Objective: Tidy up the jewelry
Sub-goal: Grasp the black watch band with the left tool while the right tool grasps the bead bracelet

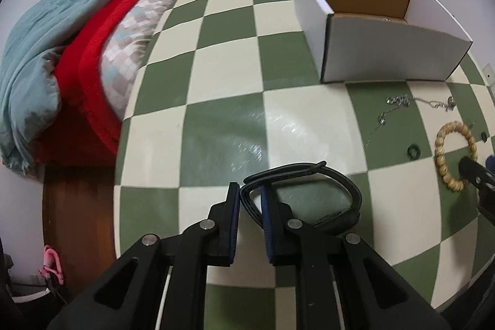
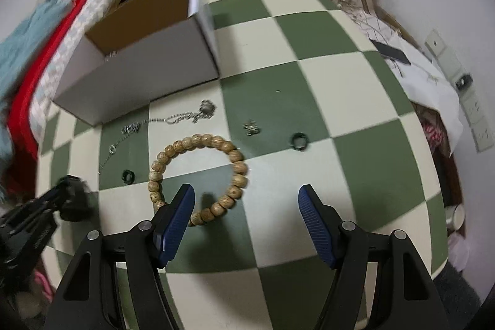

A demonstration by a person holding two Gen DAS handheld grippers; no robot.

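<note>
Left tool (image 1: 250, 190) clenched on black strap bracelet (image 1: 309, 194) at lower centre, right tool (image 2: 246, 197) released above wooden bead bracelet (image 2: 198, 175) at centre, white box (image 1: 380, 30) upper right on checkered desk (image 1: 222, 76).

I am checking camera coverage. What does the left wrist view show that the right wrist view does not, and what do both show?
Only the left wrist view shows the black strap clearly, pinched by the left gripper. Only the right wrist view shows the small metal clasp, a second dark ring, and the open right gripper above the bead bracelet. Both show the white box, the silver chain, the bracelet and one dark ring on the checkered table.
</note>
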